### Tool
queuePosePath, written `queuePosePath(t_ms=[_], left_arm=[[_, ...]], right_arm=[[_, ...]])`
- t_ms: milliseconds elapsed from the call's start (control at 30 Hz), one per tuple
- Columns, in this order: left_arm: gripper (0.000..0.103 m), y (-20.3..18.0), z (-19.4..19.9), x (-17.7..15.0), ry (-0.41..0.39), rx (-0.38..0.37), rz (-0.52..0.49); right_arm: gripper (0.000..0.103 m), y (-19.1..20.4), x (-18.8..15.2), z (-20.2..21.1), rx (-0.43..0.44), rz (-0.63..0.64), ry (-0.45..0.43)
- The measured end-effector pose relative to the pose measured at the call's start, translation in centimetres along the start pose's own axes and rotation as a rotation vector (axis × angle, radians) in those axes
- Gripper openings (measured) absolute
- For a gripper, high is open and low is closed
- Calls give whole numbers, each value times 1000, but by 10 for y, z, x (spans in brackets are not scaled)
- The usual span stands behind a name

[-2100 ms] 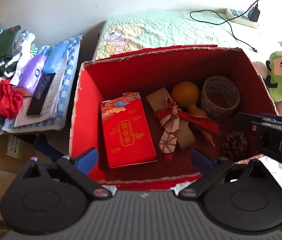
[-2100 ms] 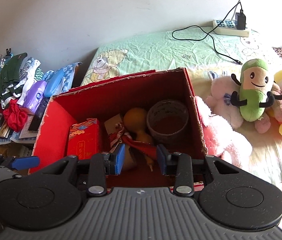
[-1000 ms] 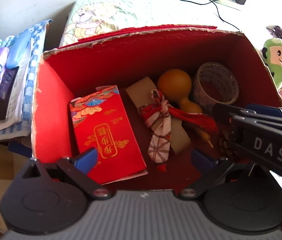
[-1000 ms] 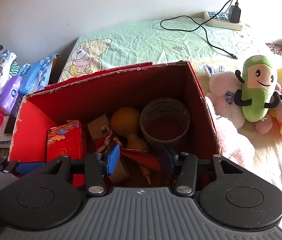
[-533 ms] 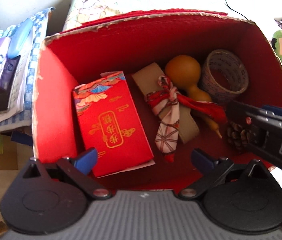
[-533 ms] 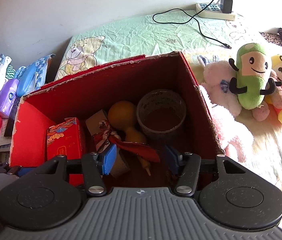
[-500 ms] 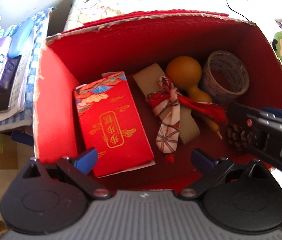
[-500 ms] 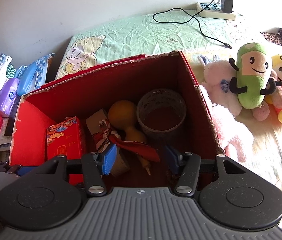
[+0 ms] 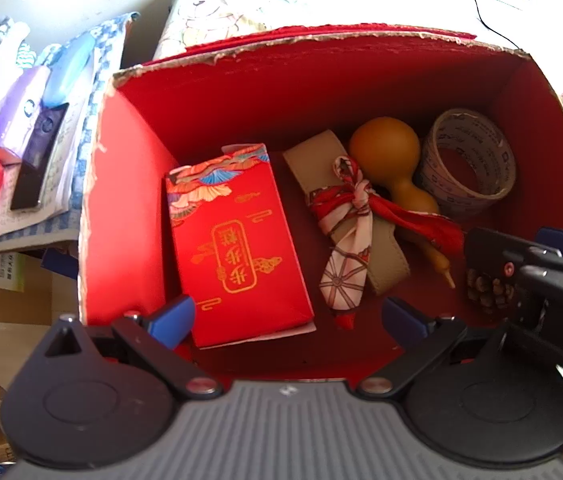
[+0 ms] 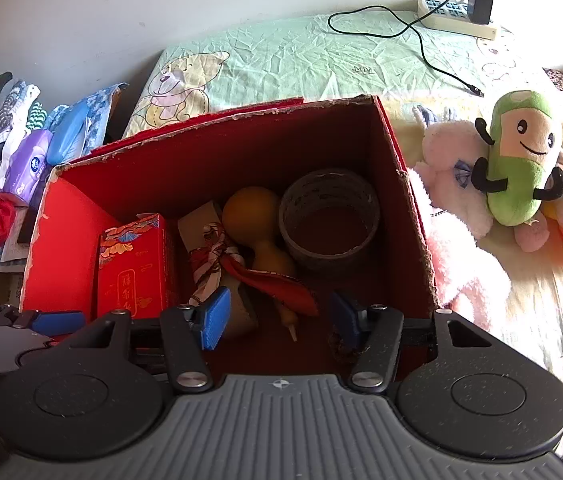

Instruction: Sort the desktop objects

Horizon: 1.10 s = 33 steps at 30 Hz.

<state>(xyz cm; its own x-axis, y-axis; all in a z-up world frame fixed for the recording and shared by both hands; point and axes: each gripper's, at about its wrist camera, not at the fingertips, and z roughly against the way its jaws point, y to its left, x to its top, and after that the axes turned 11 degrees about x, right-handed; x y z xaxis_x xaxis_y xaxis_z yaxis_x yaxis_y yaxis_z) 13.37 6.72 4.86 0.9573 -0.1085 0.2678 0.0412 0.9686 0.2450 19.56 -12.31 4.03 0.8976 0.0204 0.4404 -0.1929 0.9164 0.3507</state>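
Inside one red box (image 9: 129, 208): one gourd (image 9: 391, 160), one tape roll (image 9: 469, 164), one pinecone (image 9: 487, 290).

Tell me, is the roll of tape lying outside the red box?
No, the roll of tape lies inside the red box, in its far right corner beside the gourd.

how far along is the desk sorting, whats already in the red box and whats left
Done: the red box holds a red packet, a beige strap tied with a scarf, a gourd, a tape roll and a pine cone.
In hand: nothing; the left gripper and right gripper hover open over the box.
Left: plush toys lie outside; whether they count is unclear.
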Motion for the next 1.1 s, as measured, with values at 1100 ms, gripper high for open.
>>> queuePosePath(t_ms=[1100], left_arm=[[100,-20,14,16,-21,-20,-75]], right_arm=[[53,-13,13,21,-16,-42,33]])
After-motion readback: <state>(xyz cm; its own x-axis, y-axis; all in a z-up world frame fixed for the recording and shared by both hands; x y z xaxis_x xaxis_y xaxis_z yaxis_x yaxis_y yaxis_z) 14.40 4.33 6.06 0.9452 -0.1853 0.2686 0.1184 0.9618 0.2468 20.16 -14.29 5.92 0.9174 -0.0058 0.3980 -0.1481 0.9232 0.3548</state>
